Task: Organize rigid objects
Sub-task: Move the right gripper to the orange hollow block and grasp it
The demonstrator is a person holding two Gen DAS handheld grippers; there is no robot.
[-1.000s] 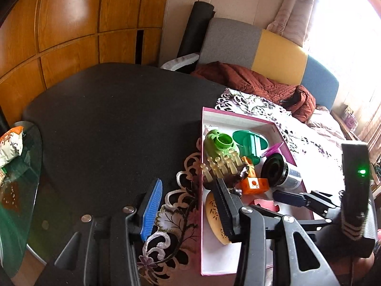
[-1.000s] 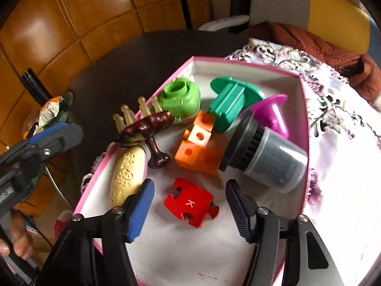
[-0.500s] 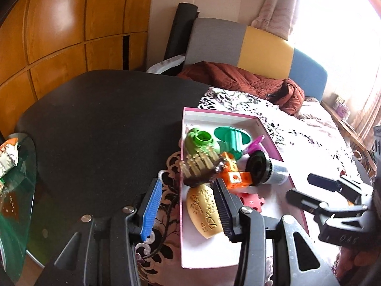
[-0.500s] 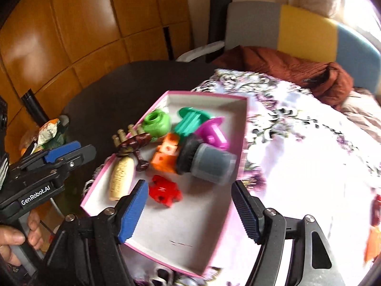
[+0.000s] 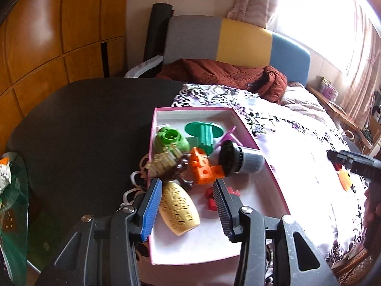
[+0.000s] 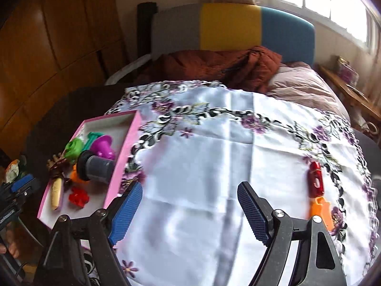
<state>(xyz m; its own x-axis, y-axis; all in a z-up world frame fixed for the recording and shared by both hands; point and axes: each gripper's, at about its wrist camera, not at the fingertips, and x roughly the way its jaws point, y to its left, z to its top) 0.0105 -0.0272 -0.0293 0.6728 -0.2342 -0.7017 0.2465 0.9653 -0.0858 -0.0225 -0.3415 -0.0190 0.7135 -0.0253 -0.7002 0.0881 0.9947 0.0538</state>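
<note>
Since a second earlier, right gripper [image 6: 189,211] had swung off the pink box [image 6: 123,159] to the open tablecloth [image 6: 214,162], jaws opening with nothing between them. Left gripper [image 5: 188,211] sat half open and empty over the near end of the box, above the cream carved piece [image 5: 179,208]. Two pieces were left on the cloth, far right: red block [image 6: 315,178] and orange block [image 6: 321,211], nearly touching. I'd straddle the red one across its narrow width so the orange one didn't get bumped.
</note>
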